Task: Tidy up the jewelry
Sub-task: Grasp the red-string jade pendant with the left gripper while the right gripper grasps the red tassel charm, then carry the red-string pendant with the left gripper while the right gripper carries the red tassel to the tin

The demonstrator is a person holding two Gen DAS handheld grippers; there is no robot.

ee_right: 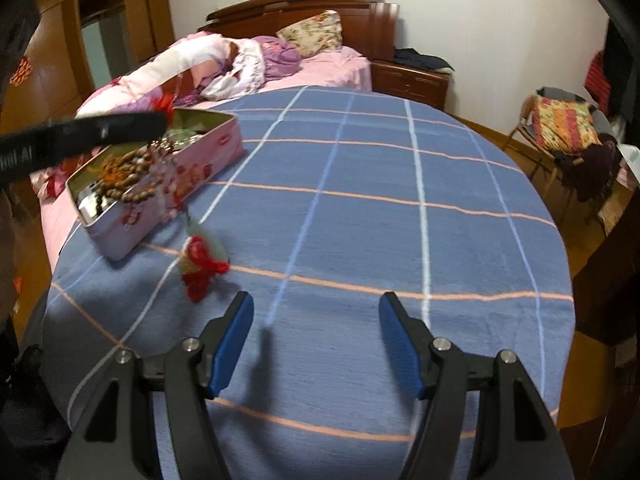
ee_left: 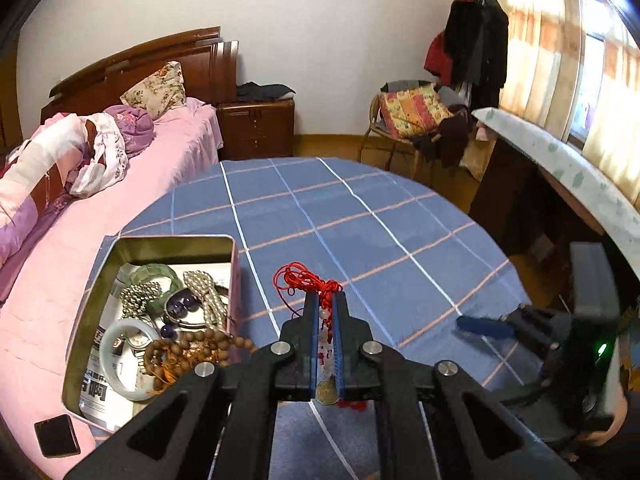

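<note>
Tin (ee_left: pixel 100 280) lies just to the left of your left gripper (ee_left: pixel 327 308), which is clamped on the red cord pendant (ee_left: pixel 304 280); the pendant hangs down, above the tablecloth (ee_left: pixel 360 220). Your right gripper (ee_right: pixel 316 312) is wide, holding nothing.

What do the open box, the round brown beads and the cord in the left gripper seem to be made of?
The box looks like thin metal: its inner walls shine golden and its outside is printed pink. The brown beads look like matte wood or seed; which of the two cannot be told. The cord in the left gripper looks like soft red thread, bunched and knotted.
</note>
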